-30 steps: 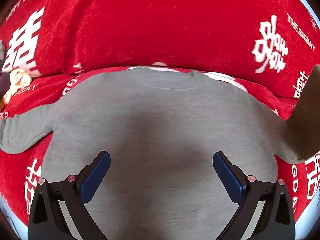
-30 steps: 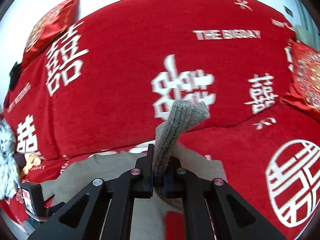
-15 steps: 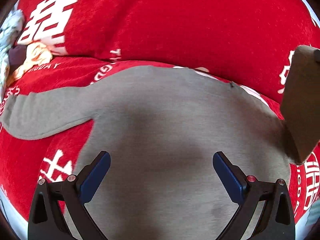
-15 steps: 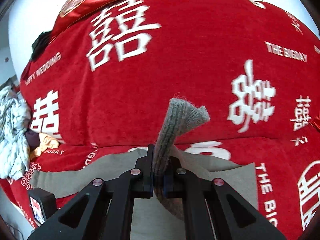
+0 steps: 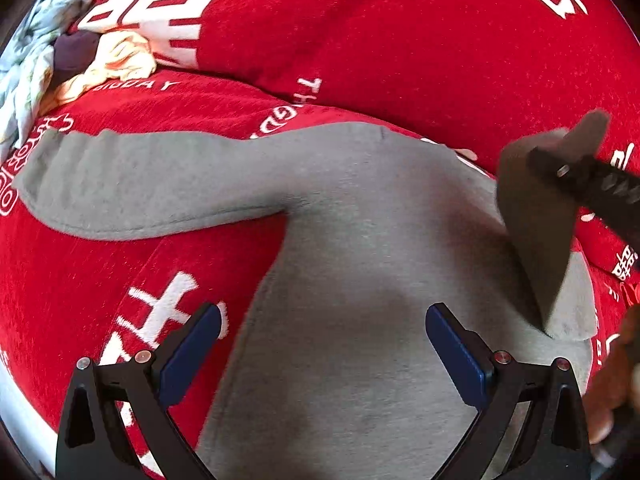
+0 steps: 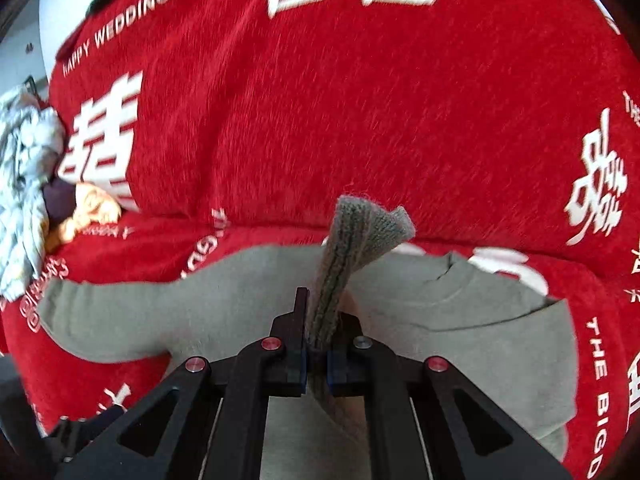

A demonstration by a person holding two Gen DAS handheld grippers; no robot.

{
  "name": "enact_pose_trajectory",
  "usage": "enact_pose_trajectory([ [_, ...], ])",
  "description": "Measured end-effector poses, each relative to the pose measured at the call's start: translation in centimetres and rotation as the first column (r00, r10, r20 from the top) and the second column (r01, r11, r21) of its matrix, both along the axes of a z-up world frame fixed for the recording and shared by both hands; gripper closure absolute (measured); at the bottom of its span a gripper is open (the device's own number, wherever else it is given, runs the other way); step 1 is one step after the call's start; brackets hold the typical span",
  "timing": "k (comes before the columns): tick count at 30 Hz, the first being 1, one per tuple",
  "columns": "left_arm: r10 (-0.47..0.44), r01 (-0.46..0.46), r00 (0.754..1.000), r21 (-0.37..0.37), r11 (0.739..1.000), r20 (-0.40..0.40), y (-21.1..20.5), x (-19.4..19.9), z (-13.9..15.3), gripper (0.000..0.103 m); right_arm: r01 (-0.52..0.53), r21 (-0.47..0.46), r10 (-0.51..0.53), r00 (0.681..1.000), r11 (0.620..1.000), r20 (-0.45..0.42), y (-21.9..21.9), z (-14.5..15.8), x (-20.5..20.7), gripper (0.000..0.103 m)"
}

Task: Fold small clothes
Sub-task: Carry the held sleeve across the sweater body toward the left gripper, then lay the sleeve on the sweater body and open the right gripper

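The right tool [image 6: 317, 356] is clamped on the shirt's [image 5: 360, 280] cuff [image 6: 360, 236]; the left tool [image 5: 322, 356] is wide open above it, empty.

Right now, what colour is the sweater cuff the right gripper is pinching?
Grey, with a ribbed knit; the cuff shows best in the right wrist view, clamped in the right gripper.
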State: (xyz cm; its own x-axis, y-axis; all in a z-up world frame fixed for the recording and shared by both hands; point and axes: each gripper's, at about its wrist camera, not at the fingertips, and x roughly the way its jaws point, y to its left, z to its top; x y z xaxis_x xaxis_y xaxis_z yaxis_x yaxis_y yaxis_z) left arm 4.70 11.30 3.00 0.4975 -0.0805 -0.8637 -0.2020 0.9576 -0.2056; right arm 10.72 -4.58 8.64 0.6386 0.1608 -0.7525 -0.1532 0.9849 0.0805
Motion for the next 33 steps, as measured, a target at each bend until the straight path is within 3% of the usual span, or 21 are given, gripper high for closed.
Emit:
enact_pose_trajectory([
  [9, 0.034, -0.034, 0.999, -0.027, 0.999, 0.001, 1.5, -1.0, -0.4, 0.0, -0.066, -0.024, 0.063, 0.993, 0.998, -0.095, 2.7, -3.6, 0.7, 0.095],
  [12, 0.056, -0.056, 0.998, -0.035, 0.998, -0.002, 2.2, -1.5, -0.4, 0.0, -0.126, 0.003, 0.125, 0.981, 0.992, -0.146, 3.9, -4.5, 0.9, 0.088],
  [17, 0.093, -0.092, 0.996, -0.041, 0.995, 0.014, 3.1, -2.3, 0.5, 0.0, -0.19, 0.165, 0.216, 0.965, 0.968, -0.152, 3.5, -3.3, 0.4, 0.058],
  [20, 0.107, -0.106, 0.994, -0.044, 0.993, 0.03, 3.2, -2.5, 1.4, 0.0, -0.208, 0.236, 0.229, 0.971, 0.949, -0.063, 0.9, 0.2, -1.0, 0.04],
  [23, 0.094, -0.091, 0.994, -0.045, 0.995, 0.058, 2.0, -2.2, 2.6, 0.0, -0.191, 0.258, 0.195, 0.981, 0.947, 0.011, -2.7, 2.7, -2.5, 0.031],
  [25, 0.056, -0.053, 0.996, -0.045, 0.998, 0.064, 0.2, -1.5, 3.2, 0.0, -0.153, 0.247, 0.151, 0.988, 0.957, 0.03, -5.4, 3.4, -3.2, 0.031],
  [29, -0.076, 0.074, 0.995, 0.026, 0.997, 0.061, -5.4, 0.4, 3.2, 0.0, -0.029, 0.067, 0.03, 0.999, 0.997, -0.02, -11.6, 1.0, -4.0, 0.031],
  [33, -0.196, 0.194, 0.98, 0.056, 0.979, 0.026, -10.6, 2.8, 2.1, 0.0, 0.08, 0.013, -0.078, 0.99, 0.997, -0.116, -17.2, -2.6, -4.2, 0.031],
])
